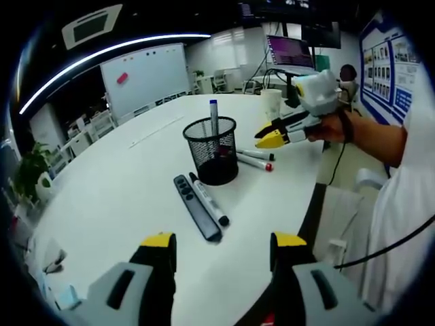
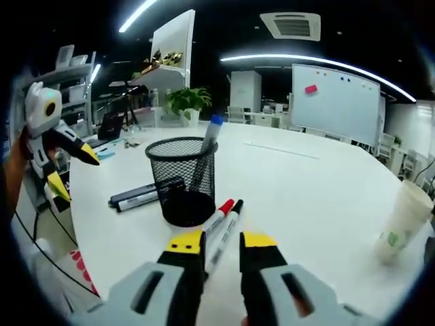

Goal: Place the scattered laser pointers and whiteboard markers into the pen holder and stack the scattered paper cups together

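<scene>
Risk was nudging the two markers (image 2: 223,227) under the pen holder (image 2: 182,180); I held the right tool (image 2: 221,246) and left tool (image 1: 223,243) parted, both empty.

Grey gripper bodies with black, yellow-tipped jaws are being shown on the left gripper (image 1: 224,246) and right gripper (image 2: 221,244); a white sleeve (image 1: 414,146) is being worn.

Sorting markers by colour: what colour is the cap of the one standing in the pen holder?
Blue cap, best in the right gripper view.
</scene>
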